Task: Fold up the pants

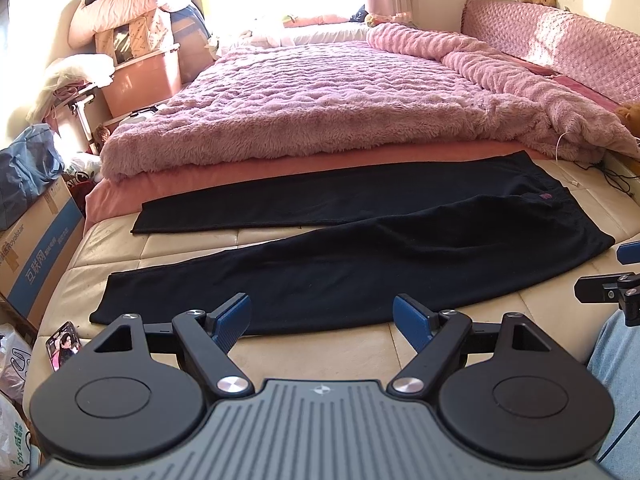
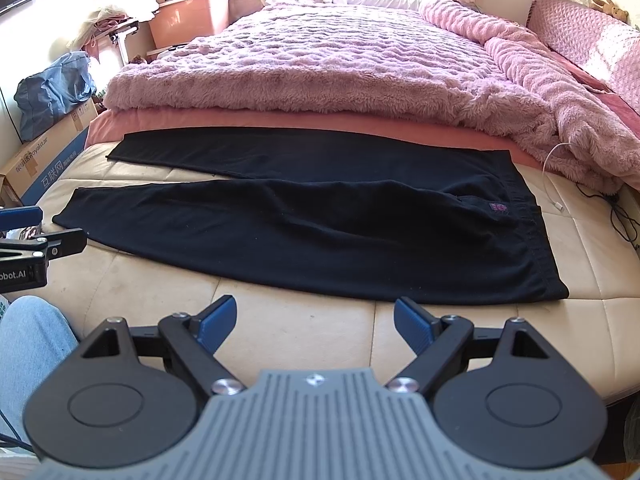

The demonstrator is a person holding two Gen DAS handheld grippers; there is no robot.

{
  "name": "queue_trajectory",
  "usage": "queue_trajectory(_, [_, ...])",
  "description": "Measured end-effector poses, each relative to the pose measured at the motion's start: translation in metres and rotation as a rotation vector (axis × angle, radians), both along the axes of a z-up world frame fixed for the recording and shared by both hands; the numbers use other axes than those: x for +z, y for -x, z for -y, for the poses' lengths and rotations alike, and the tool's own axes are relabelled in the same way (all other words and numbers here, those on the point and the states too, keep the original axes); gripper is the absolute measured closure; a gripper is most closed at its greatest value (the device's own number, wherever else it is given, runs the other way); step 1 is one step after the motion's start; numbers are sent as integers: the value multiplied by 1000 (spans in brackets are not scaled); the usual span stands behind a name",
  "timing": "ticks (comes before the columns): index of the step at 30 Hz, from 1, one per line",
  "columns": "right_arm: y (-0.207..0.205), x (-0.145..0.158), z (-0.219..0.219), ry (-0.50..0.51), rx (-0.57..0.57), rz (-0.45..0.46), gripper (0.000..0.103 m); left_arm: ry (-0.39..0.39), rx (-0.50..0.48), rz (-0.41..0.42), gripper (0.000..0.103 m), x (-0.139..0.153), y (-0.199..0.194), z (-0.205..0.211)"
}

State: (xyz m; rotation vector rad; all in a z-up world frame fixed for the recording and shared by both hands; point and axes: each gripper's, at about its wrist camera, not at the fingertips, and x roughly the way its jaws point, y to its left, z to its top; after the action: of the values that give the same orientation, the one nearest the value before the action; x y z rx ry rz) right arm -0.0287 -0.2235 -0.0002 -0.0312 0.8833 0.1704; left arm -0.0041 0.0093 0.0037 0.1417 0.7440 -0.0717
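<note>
Black pants [image 1: 360, 264] lie flat on the cream mattress [image 1: 320, 352], legs spread apart and pointing left, waistband at the right with a small purple label [image 1: 545, 196]. My left gripper [image 1: 322, 320] hovers open over the near edge of the closer leg, holding nothing. In the right wrist view the same pants [image 2: 340, 240] stretch across the bed, and my right gripper [image 2: 314, 326] is open just short of the near hem by the waistband [image 2: 532, 240]. The right gripper's fingers also show at the left wrist view's right edge [image 1: 628, 252].
A fluffy pink blanket [image 1: 320, 96] covers the bed behind the pants. A white cable [image 2: 554, 200] and black cords [image 2: 624, 216] lie at the right. A phone [image 1: 64, 344] rests at the mattress's left corner. Boxes and bags [image 1: 36, 240] stand left. A person's denim leg [image 2: 28, 344] is near.
</note>
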Motion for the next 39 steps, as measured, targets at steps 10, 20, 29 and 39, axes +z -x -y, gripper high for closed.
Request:
queue_trajectory(10, [-12, -10, 26, 13, 24, 88, 21, -138, -50, 13, 18, -22, -22, -9])
queue_trajectory(20, [-60, -36, 85, 168, 113, 154, 33, -340, -213, 48, 29, -59, -54, -43])
queue_trajectory(29, [-111, -77, 146, 219, 21, 14, 68, -611, -422, -93, 31, -118, -76, -84])
queue_trajectory(39, [-139, -112, 168, 292, 64, -66, 69, -997, -536, -192, 44, -189, -88, -112])
